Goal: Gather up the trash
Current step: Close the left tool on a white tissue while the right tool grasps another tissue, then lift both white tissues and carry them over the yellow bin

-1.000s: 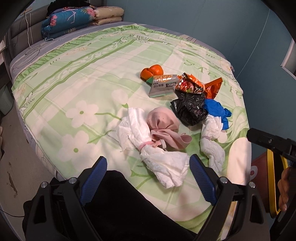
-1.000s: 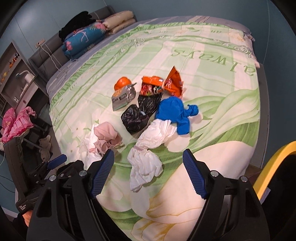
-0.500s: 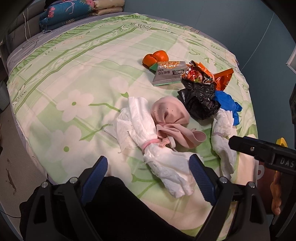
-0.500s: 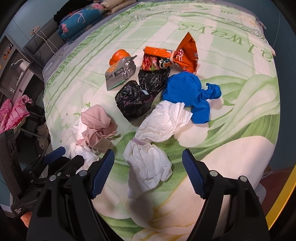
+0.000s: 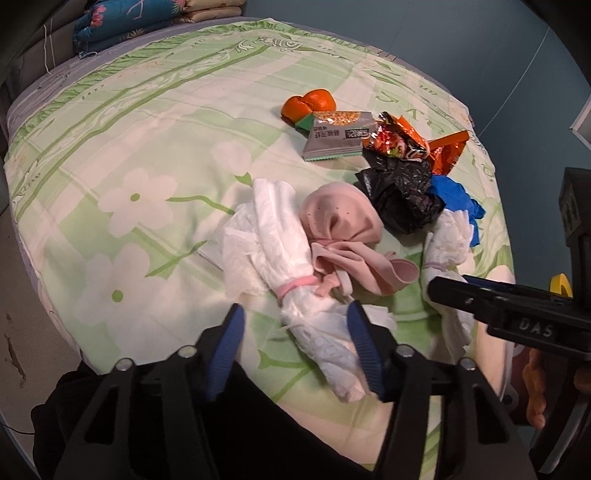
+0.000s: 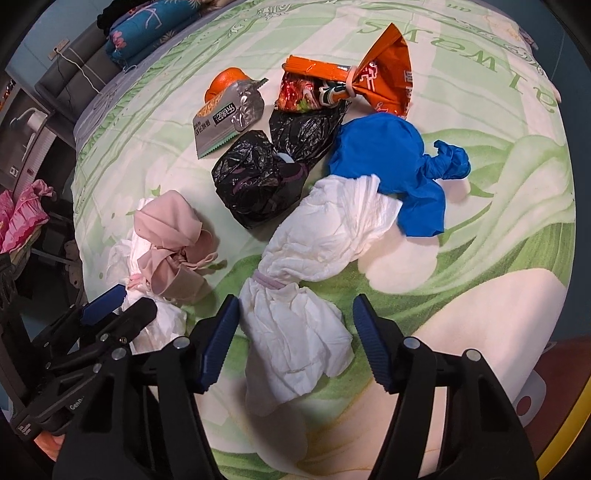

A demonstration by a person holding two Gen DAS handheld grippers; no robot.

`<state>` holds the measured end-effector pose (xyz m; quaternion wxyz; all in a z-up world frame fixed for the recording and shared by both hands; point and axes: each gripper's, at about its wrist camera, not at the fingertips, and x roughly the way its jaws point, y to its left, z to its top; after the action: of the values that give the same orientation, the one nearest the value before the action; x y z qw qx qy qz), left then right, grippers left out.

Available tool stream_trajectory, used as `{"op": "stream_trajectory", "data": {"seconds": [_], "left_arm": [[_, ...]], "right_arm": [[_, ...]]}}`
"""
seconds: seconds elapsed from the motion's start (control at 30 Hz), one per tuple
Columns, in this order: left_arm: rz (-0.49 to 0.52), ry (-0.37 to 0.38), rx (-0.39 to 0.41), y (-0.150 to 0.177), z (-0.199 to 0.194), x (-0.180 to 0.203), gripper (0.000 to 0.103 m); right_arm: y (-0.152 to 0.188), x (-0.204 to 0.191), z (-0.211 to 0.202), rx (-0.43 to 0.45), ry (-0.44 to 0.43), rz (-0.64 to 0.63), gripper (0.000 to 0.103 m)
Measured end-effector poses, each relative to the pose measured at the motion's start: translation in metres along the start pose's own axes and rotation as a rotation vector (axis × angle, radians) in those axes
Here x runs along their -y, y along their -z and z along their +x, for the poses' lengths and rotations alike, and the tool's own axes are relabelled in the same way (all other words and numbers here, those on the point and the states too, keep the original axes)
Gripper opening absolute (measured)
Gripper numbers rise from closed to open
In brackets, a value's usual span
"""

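Note:
Trash lies in a heap on the bed. My left gripper hangs over the tail of a white tissue bundle tied with a pink band. Its jaws are closing with the tail between them; the left pad still stands clear. A pink cloth bundle leans on that tissue. My right gripper straddles the tail of a second white bundle. Its jaws are closing too, pads just beside the paper. Beyond lie a black bag, a blue glove, an orange wrapper, a silver packet and a tangerine.
The green flowered sheet covers the bed, whose near edge drops off right below both grippers. Folded quilts sit at the head. Floor shows at the left. Pink clothes hang beside the bed. A hand holds the other tool.
Both grippers have sunk toward the bed and come nearer the heap. Their jaws have narrowed around the tails of the two white bundles.

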<state>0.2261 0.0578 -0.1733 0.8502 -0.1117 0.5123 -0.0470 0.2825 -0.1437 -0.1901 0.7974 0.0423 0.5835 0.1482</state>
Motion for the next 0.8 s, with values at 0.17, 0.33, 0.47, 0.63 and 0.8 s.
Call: {"op": "stream_trajectory", "data": {"seconds": [0.17,0.33,0.47,0.63,0.8], "left_arm": [[0.013,0.013,-0.008,0.001,0.002,0.003,0.039],[0.027,0.026,-0.005,0.003,0.001,0.005,0.024],[0.002,0.047,-0.01,0.002,-0.003,0.0,0.019],[-0.017,0.055,0.001,0.0,-0.013,-0.006,0.016],[-0.011,0.047,0.024,0.001,-0.028,-0.009,0.016]], "right_arm": [[0.0,-0.004,0.003,-0.002,0.013,-0.001,0.053],[0.0,-0.007,0.004,-0.004,0.013,-0.004,0.038],[0.0,-0.012,0.003,0.006,0.019,-0.01,0.027],[0.002,-0.016,-0.005,0.033,0.029,-0.027,0.022],[0.004,-0.015,-0.021,0.063,0.02,-0.025,0.022]]}}
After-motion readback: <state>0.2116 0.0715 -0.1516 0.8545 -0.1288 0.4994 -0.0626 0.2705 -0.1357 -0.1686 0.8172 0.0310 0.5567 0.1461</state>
